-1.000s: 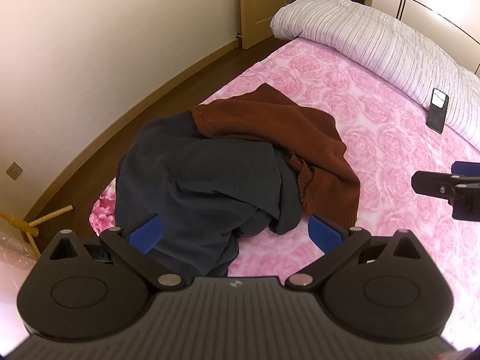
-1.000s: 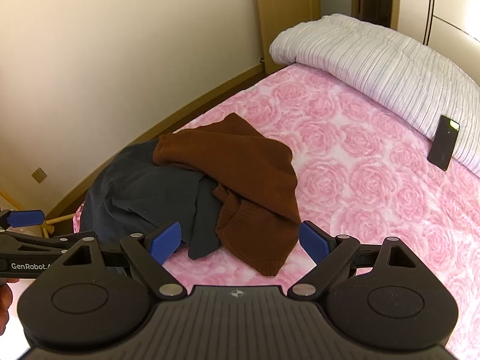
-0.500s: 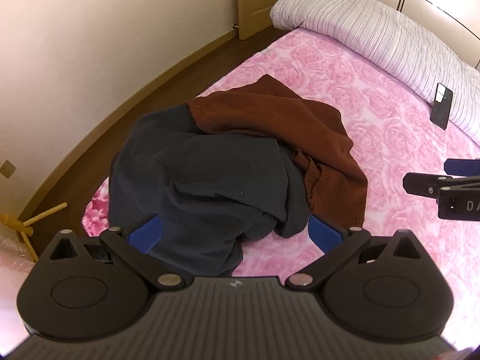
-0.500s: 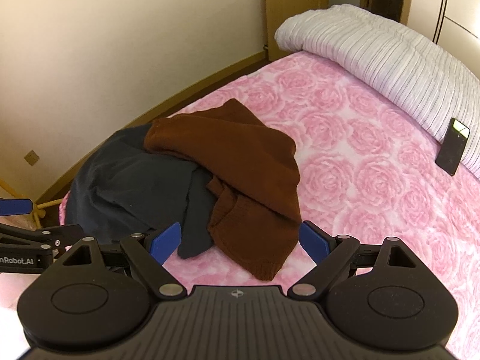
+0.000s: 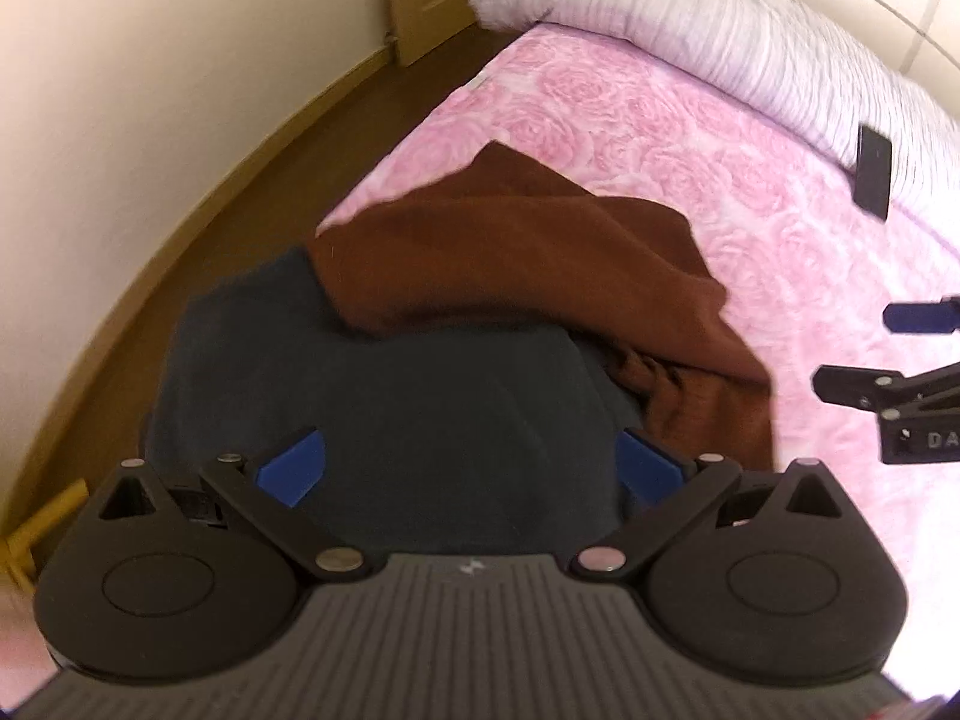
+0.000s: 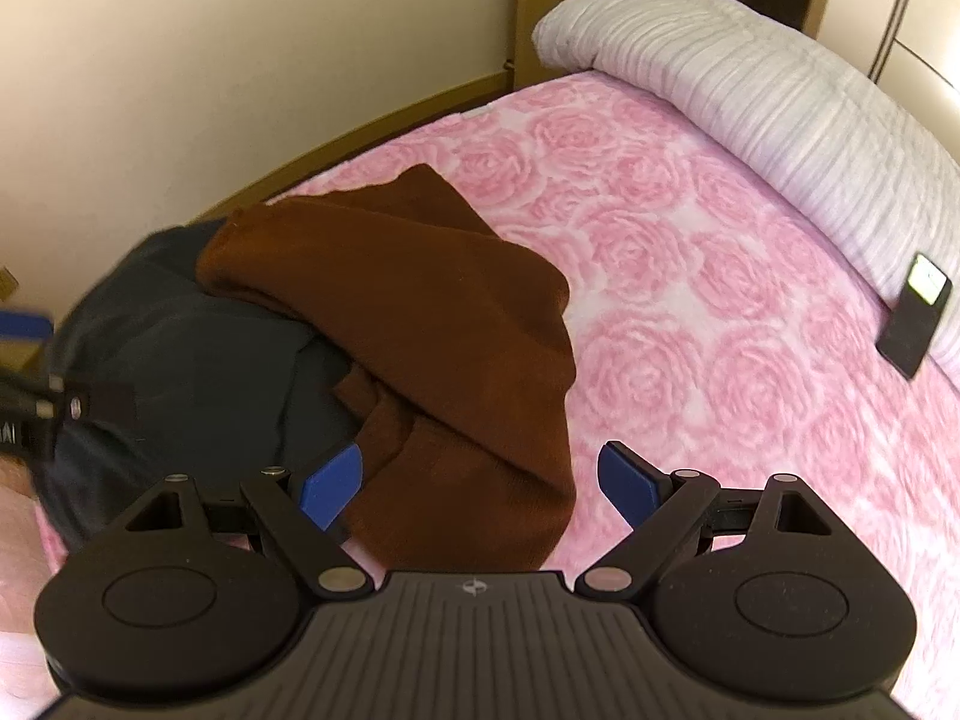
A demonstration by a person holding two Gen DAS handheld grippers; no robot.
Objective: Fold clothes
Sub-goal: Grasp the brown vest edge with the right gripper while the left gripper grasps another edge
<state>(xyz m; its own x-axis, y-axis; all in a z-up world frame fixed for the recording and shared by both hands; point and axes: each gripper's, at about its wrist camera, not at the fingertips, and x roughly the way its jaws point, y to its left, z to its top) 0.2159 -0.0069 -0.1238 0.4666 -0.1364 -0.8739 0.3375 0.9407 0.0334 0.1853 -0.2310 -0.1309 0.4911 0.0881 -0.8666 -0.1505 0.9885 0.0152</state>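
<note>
A crumpled dark navy garment (image 5: 390,396) lies near the bed's left edge, with a rust-brown knitted sweater (image 5: 528,258) draped partly over its far side. My left gripper (image 5: 471,471) hovers open just above the navy cloth, nothing between its blue pads. In the right wrist view the brown sweater (image 6: 444,324) and the navy garment (image 6: 198,372) lie side by side. My right gripper (image 6: 480,480) stands open over the sweater's near hem. The right gripper's fingers (image 5: 912,318) show at the right edge of the left wrist view.
The bed carries a pink rose-patterned cover (image 6: 690,276). A folded pale striped quilt (image 6: 750,96) lies along the far side, with a black phone (image 6: 915,312) leaning against it. A cream wall, brown floor (image 5: 288,138) and a door lie left of the bed.
Both grippers have moved forward and down toward the clothes pile. The garments now fill more of each view. Neither gripper has shut.
</note>
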